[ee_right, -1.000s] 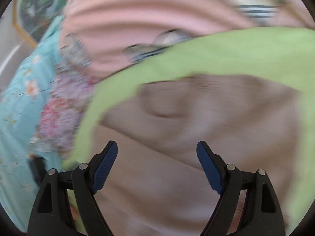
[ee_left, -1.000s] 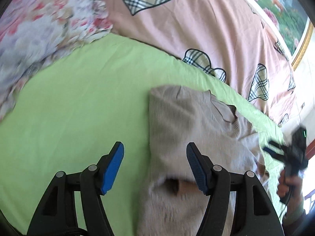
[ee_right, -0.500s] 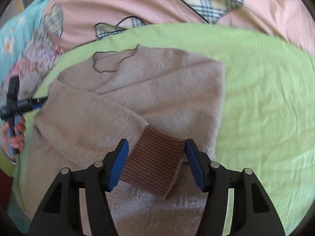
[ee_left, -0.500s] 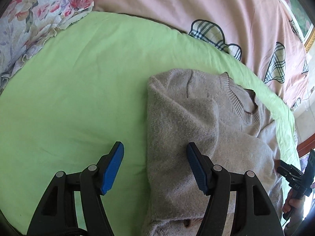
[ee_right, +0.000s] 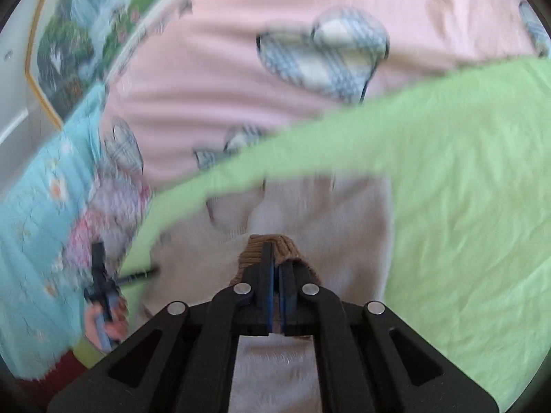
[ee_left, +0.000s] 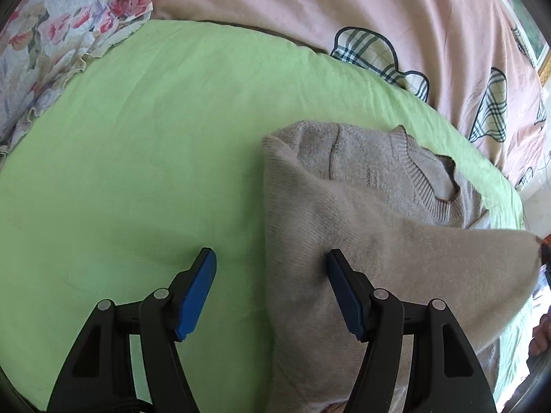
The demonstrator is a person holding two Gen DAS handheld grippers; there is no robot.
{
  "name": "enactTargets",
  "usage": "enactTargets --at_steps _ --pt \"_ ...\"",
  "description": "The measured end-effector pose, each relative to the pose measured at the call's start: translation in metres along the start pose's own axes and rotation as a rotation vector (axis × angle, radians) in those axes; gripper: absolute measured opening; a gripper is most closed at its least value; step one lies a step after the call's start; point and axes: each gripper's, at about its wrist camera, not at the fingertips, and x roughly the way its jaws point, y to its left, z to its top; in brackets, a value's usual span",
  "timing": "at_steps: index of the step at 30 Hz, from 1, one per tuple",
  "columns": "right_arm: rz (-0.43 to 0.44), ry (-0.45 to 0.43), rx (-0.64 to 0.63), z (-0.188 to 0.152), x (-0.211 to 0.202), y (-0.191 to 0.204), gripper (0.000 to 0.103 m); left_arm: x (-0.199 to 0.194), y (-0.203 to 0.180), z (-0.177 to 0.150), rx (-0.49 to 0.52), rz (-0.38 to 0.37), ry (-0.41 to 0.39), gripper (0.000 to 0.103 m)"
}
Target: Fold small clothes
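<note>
right fingers (ee_right: 266, 268) are clamping the brown sleeve cuff (ee_right: 275, 244), lifting it over the beige sweater (ee_left: 361, 213) lying on the green sheet (ee_left: 137, 158); left gripper (ee_left: 272, 292) is hanging open. next, probably laying the sleeve flat across the body.

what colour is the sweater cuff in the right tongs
Brown ribbed cuff, darker than the beige sweater; clearest in the right wrist view.

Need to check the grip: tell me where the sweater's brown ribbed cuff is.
Right wrist view, centre: the brown ribbed cuff is pinched in the shut right gripper, above the beige sweater on the green sheet.
</note>
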Motion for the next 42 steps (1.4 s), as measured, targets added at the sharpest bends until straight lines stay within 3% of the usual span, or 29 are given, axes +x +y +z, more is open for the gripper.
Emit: enactTargets --at_steps 3,4,5,6,10,14,17,23,25,27,28,37,42 --pt "-0.037 0.079 -0.01 -0.009 0.019 -0.007 0.002 0.007 -0.007 0.003 0.003 -0.002 -0.001 0.064" --pt "-0.042 0.105 -0.014 -0.015 0.025 -0.009 0.002 0.01 -0.014 0.004 0.025 0.01 -0.006 0.048" --pt "-0.05 0.132 -0.02 -0.023 0.032 -0.01 0.002 0.012 -0.02 0.004 0.048 0.003 -0.008 0.013" --pt "-0.05 0.147 -0.019 -0.028 0.036 -0.012 0.003 0.01 -0.025 0.004 0.068 0.01 -0.022 0.008" --pt "-0.047 0.164 0.004 -0.043 0.043 -0.017 0.003 -0.017 -0.026 0.004 0.072 0.093 -0.175 0.007" --pt "-0.087 0.194 -0.019 -0.048 0.054 -0.023 0.003 0.002 -0.014 0.004 0.074 0.173 -0.13 0.006" --pt "-0.13 0.211 -0.027 -0.054 0.062 -0.027 0.003 0.005 -0.02 0.0 0.1 0.207 -0.14 0.006" --pt "-0.138 0.198 0.001 -0.06 0.038 -0.024 0.005 -0.028 -0.01 -0.014 0.041 0.156 -0.132 0.01" --pt "-0.132 0.184 0.004 -0.063 0.025 -0.022 0.012 -0.046 -0.011 -0.029 0.029 0.138 -0.138 0.01" --pt "-0.131 0.164 0.009 -0.068 0.012 -0.019 0.054 -0.06 -0.012 -0.045 0.013 0.122 -0.134 0.01" --pt "-0.125 0.15 0.011 -0.072 0.005 -0.017 0.058 -0.068 -0.013 -0.057 0.004 0.111 -0.132 0.01" --pt "-0.062 0.165 0.052 -0.131 -0.038 -0.001 0.058 -0.121 -0.031 -0.167 0.001 0.084 -0.106 0.015" --pt "-0.044 0.188 0.047 -0.162 -0.066 0.002 0.058 -0.143 -0.029 -0.228 0.025 0.069 -0.062 0.035"
